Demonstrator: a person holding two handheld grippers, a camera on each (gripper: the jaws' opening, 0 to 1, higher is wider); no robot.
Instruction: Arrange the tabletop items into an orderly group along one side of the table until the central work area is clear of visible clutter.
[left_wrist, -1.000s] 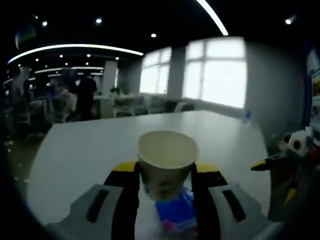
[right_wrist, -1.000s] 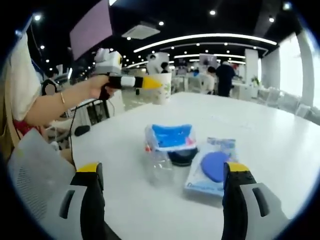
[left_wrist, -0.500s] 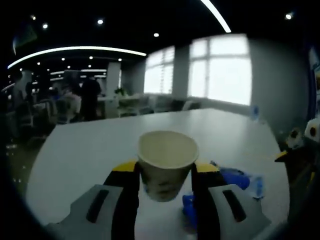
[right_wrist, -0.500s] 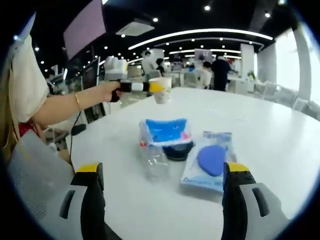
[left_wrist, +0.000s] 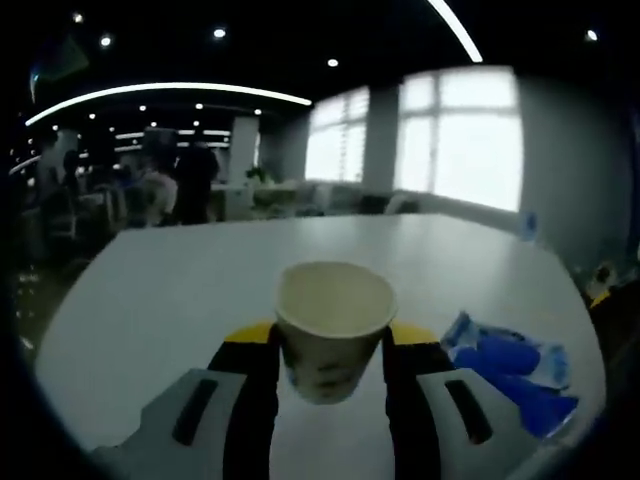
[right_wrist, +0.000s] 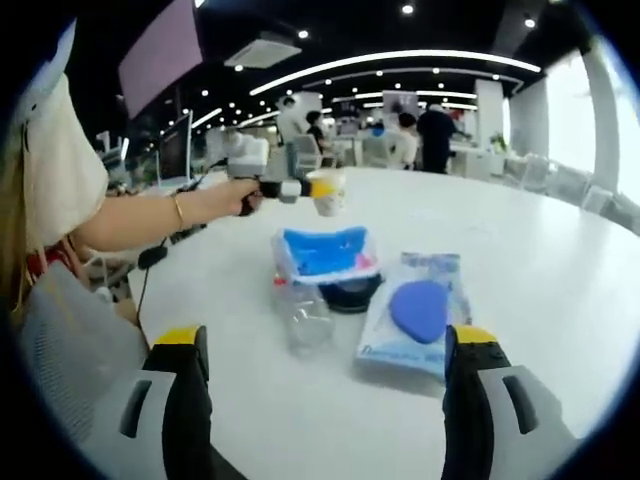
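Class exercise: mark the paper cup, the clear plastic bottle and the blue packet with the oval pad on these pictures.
paper cup (left_wrist: 333, 330): left gripper view, on its outer wall between the jaws.
clear plastic bottle (right_wrist: 303, 318): right gripper view, on its clear body.
blue packet (right_wrist: 419, 311): right gripper view, on the oval blue pad.

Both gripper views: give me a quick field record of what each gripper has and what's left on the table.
left gripper: shut on paper cup, upright, held above the table
right gripper: open, holding nothing
table centre: clear plastic bottle lying on its side, blue-lidded container, flat packet with blue oval item
layout: the three items clustered close together
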